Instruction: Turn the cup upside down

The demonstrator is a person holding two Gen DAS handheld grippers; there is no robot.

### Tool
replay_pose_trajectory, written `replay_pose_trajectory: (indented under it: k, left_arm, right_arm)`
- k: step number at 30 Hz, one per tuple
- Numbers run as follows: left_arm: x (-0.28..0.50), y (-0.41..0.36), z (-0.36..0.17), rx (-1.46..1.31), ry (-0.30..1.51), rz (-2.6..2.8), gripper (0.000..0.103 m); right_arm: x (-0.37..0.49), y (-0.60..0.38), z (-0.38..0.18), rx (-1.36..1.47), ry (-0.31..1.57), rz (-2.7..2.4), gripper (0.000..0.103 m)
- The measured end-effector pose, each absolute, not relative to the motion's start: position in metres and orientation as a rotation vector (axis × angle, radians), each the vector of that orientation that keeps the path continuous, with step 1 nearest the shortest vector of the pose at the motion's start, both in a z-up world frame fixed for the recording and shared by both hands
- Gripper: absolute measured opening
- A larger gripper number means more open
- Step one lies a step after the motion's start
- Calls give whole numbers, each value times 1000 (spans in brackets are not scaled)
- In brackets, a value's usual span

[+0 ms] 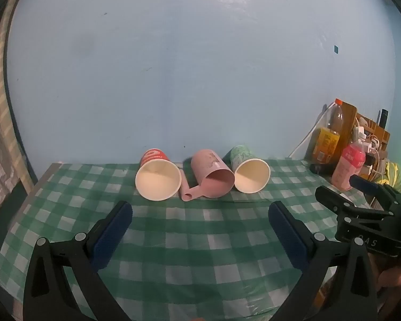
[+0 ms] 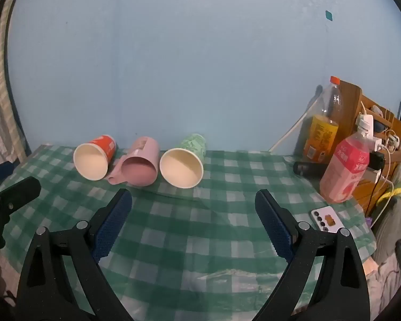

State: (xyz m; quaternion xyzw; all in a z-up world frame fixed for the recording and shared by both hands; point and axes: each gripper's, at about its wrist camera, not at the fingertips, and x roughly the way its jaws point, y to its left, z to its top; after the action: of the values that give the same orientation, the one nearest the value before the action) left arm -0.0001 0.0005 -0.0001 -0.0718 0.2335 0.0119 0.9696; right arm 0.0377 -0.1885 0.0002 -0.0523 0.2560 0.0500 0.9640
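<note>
left gripper (image 1: 200,211) spread; cups (image 1: 212,177) sideways; bottles (image 2: 343,167), phone (image 2: 326,218) right

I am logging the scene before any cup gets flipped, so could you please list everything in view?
red paper cup: one, red with white inside, on its side, left of the row.
pink mug: one, pink with a handle, on its side, in the middle.
green paper cup: one, green-patterned, on its side, right of the row.
tablecloth: one, green and white check, over the table.
orange-capped bottle: one, yellow label, far right by the wall.
pink bottle: one, upright, right edge.
phone: one, white, lying flat near the pink bottle.
wooden rack: one, brown, behind the bottles, with cables.
left gripper: open, empty.
right gripper: open, empty.
</note>
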Motion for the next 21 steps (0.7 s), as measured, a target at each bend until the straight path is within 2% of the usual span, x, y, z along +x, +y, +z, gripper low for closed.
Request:
replay_pose_trajectory:
  k: [21]
  left_arm:
    - [-2, -7, 1, -107, 450, 25, 103]
  right_arm:
    - [38, -188, -3, -99, 527, 102, 92]
